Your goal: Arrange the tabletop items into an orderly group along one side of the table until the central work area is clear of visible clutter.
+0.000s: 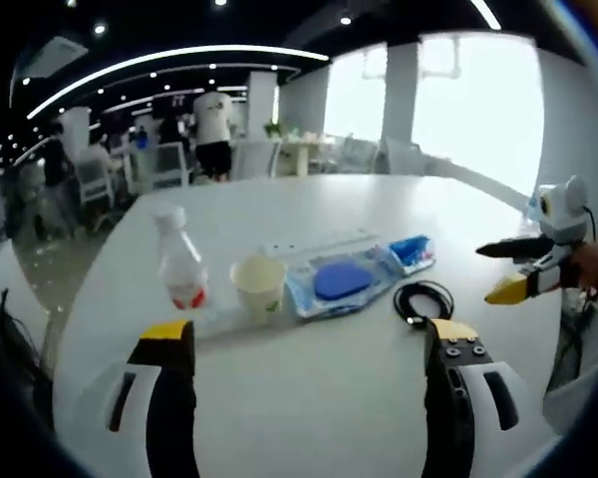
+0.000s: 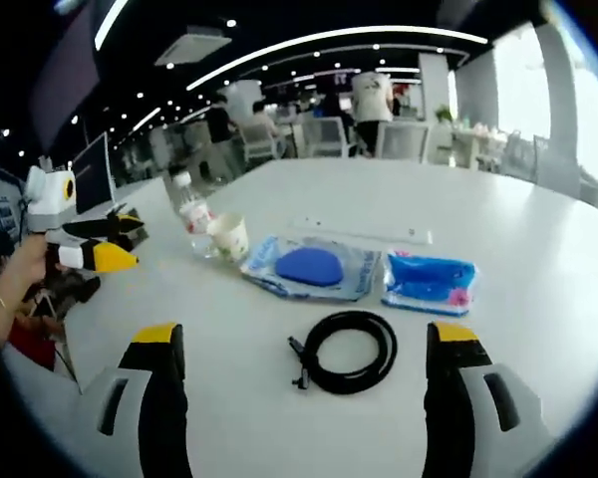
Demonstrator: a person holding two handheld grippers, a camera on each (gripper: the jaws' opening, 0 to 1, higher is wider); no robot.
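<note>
On the white round table (image 1: 329, 398) a row of items lies ahead of both grippers. A clear water bottle (image 1: 182, 264) (image 2: 191, 214) stands next to a paper cup (image 1: 260, 286) (image 2: 229, 237). Beside them lie a blue pad in a clear bag (image 1: 339, 282) (image 2: 314, 267), a blue packet (image 1: 412, 251) (image 2: 429, 281) and a long white power strip (image 1: 324, 242) (image 2: 364, 231). A coiled black cable (image 1: 424, 301) (image 2: 349, 351) lies nearest. My left gripper (image 1: 309, 339) (image 2: 130, 242) is open and holds nothing. My right gripper (image 1: 496, 271) (image 2: 307, 339) is open just short of the cable.
The table's curved edge (image 1: 100, 259) drops off at the left in the left gripper view. Beyond the table are office chairs (image 2: 324, 134), desks and standing people (image 1: 214, 129). A hand (image 2: 20, 269) holds the left gripper.
</note>
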